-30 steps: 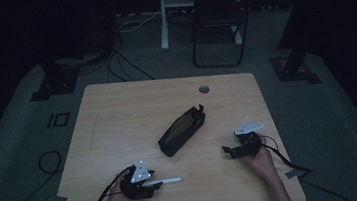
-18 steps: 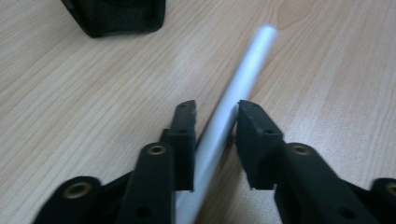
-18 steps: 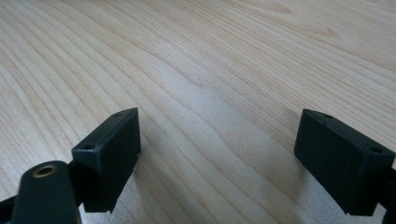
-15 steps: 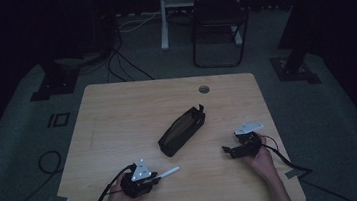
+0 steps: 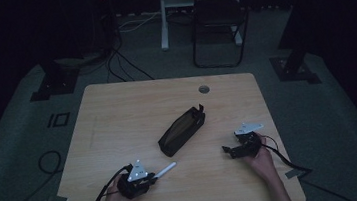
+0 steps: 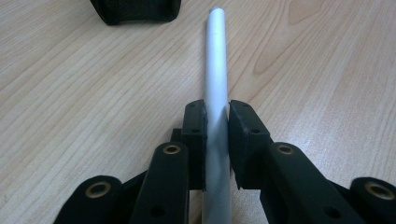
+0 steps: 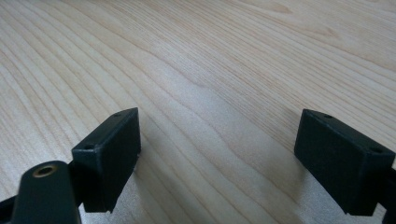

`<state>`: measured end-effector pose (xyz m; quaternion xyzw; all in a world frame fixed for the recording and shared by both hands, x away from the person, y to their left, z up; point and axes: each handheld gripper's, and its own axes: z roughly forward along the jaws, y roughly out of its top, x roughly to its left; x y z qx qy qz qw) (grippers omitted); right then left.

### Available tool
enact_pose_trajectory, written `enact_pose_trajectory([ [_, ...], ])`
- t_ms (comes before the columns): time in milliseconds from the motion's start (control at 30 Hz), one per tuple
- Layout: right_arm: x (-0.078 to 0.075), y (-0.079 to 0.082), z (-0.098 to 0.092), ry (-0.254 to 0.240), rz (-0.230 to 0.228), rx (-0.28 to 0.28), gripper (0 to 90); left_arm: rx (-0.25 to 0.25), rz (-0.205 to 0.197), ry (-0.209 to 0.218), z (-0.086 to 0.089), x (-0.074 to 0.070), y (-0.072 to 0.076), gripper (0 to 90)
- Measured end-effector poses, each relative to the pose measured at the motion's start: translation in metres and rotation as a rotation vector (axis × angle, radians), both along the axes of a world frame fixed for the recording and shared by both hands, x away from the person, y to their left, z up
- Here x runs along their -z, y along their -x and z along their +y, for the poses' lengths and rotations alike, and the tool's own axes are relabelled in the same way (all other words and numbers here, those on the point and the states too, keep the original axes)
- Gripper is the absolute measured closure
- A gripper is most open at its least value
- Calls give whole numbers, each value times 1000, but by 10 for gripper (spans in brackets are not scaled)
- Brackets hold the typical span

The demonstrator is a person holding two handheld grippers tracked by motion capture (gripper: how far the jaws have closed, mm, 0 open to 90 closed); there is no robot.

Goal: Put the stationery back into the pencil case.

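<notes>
A white pen (image 6: 216, 88) lies on the wooden table (image 5: 132, 105) and points toward the dark pouch (image 5: 181, 129) at the table's middle. My left gripper (image 6: 216, 122) is shut on the pen, both pads pressed against its barrel; the jaws closed within the last second. In the high view the left gripper (image 5: 150, 177) sits near the front left edge with the pen (image 5: 164, 170) sticking out up and to the right. My right gripper (image 5: 228, 150) rests at the front right. Its jaws (image 7: 217, 158) stand wide open over bare wood with nothing between them.
The end of the pouch (image 6: 135, 10) shows just beyond the pen's tip. A round cable hole (image 5: 204, 89) sits near the table's far edge. A chair (image 5: 218, 21) and stand bases (image 5: 54, 86) are on the floor behind the table.
The pen has swung from lying level toward the right to pointing up-right at the pouch, and the left gripper's jaws have closed on it. The right gripper has kept still.
</notes>
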<state>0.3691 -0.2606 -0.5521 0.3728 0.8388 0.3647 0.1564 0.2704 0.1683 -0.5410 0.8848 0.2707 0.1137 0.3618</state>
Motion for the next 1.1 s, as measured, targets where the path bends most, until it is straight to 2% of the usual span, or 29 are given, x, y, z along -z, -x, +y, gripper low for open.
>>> enact_pose_trajectory([
  [333, 0, 0, 0, 0, 0, 0, 142, -2, -2, 2, 0, 0, 0, 786],
  [833, 0, 0, 0, -1, 0, 0, 142, 0, -22, -21, -3, -1, 0, 789],
  [967, 0, 0, 0, -1, 1, 0, 142, 3, -16, -18, -3, -1, 0, 789],
  [1100, 0, 0, 0, 0, 1, 0, 142, 5, -12, 4, -1, -3, 0, 789],
])
